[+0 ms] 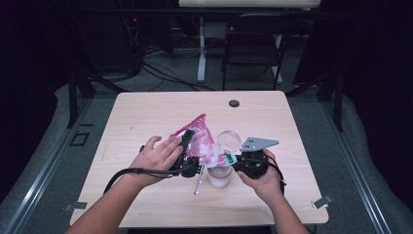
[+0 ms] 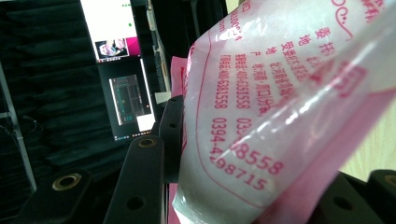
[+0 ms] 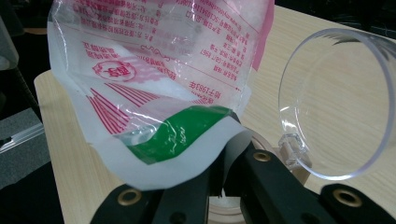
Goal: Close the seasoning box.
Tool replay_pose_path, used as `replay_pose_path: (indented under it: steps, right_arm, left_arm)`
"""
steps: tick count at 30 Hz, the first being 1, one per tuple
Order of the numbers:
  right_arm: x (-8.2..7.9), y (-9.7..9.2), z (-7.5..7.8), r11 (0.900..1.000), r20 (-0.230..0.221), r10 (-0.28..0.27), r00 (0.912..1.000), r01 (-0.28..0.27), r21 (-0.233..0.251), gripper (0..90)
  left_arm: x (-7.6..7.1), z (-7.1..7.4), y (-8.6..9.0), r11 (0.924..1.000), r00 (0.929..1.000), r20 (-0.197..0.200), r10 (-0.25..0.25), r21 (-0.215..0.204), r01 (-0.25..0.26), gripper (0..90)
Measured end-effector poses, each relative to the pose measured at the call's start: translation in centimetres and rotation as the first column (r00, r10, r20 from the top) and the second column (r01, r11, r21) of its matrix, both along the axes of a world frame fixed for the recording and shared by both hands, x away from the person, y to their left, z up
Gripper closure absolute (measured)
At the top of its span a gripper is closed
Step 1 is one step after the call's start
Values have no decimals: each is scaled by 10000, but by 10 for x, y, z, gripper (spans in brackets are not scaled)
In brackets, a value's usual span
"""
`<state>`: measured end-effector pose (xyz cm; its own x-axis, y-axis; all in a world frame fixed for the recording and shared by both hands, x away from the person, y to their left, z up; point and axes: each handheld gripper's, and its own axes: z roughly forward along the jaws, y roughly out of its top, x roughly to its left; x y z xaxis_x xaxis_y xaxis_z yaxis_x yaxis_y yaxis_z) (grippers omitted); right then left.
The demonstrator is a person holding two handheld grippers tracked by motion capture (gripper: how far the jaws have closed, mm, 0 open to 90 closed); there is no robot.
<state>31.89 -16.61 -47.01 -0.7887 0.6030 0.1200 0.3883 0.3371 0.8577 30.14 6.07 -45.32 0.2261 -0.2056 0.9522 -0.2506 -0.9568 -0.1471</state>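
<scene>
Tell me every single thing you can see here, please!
Pink-and-white printed plastic bag: one, pink, white and a green patch, held up over the table's middle, tilted toward the jar.
Clear glass jar: one, see-through, near the table's front, under the bag's low corner.
Clear hinged round lid: one, see-through, flipped open behind the jar.
Metal spoon: one, silver, lying left of the jar.
Light wooden table: one, pale wood.
Small round black disc: one, black, table's far edge.
Black folding chair: one, beyond the table.
Left tool: one, black, clamped on the bag.
Right tool: one, black, pinching the bag's corner.
Hands: two, each holding a tool.
</scene>
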Motion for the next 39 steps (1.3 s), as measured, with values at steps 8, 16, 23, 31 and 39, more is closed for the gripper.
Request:
replay_pose_path:
  steps: [8, 16, 23, 31, 39]
  right_arm:
    - [0, -1, 2, 9999, 102, -156, 9998, 155, 42, 900]
    - [-2, -1, 3, 9996, 144, -246, 9996, 244, 108, 900]
    - [-1, 0, 2, 9997, 116, -241, 9996, 240, 63, 900]
    - [2, 4, -3, 9998, -12, -199, 9998, 199, 36, 900]
    - [6, 8, -5, 10000, -43, -93, 9999, 93, 29, 900]
  left_arm:
    - [-2, -1, 0, 9999, 9999, -111, 2, 123, 0, 664]
    - [-3, 0, -1, 9999, 9999, -147, 6, 155, -4, 672]
    - [-5, -1, -1, 9996, 9999, -143, -65, 262, 69, 673]
    - [-6, -1, 1, 9993, 9999, -144, -57, 379, 62, 671]
    - [-6, -1, 3, 9996, 9999, -92, 63, 289, -60, 670]
